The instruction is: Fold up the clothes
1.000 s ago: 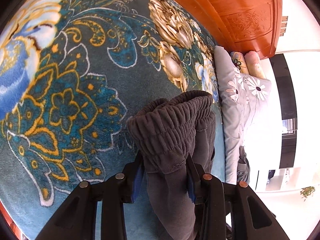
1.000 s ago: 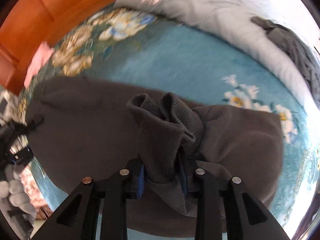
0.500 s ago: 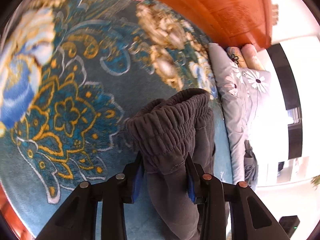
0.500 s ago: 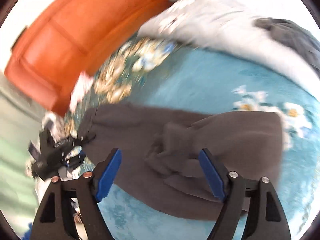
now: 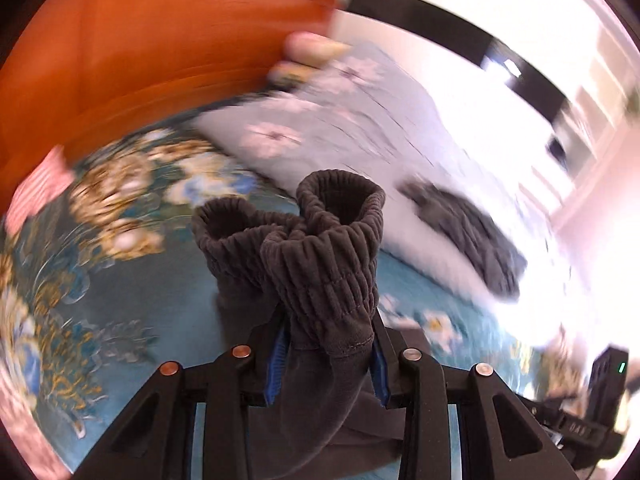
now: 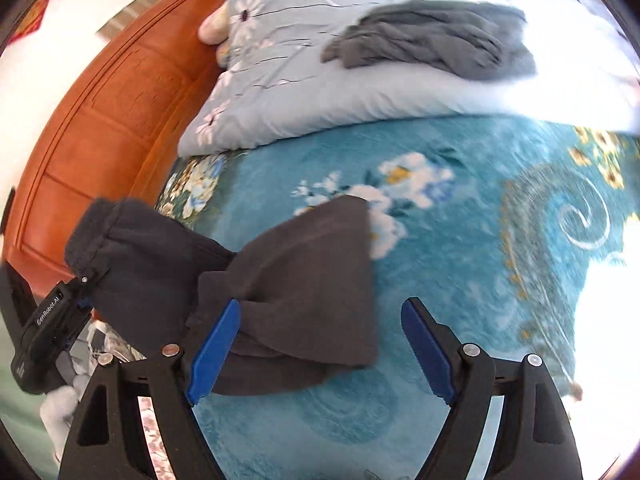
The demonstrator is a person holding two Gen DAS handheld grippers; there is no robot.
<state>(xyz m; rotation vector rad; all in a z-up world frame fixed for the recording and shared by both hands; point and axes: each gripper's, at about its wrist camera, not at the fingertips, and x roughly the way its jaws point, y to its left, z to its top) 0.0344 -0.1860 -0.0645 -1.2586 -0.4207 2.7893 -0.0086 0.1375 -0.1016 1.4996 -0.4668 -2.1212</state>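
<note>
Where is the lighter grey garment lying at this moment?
In the right wrist view the lighter grey garment lies crumpled at upper right on the pale floral quilt, beyond the teal blanket and right of the orange headboard.

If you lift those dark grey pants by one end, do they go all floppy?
Probably floppy: the dark grey pants sag and crease where the left tongs pinch the bunched waistband. They look soft and thick, so likely not slippery. The free end would probably drag on the blanket.

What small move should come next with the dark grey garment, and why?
Probably lower the left gripper and lay its bunched elastic end onto the part of the dark grey garment lying on the blanket. The right gripper is open, so only the left grips it.
</note>
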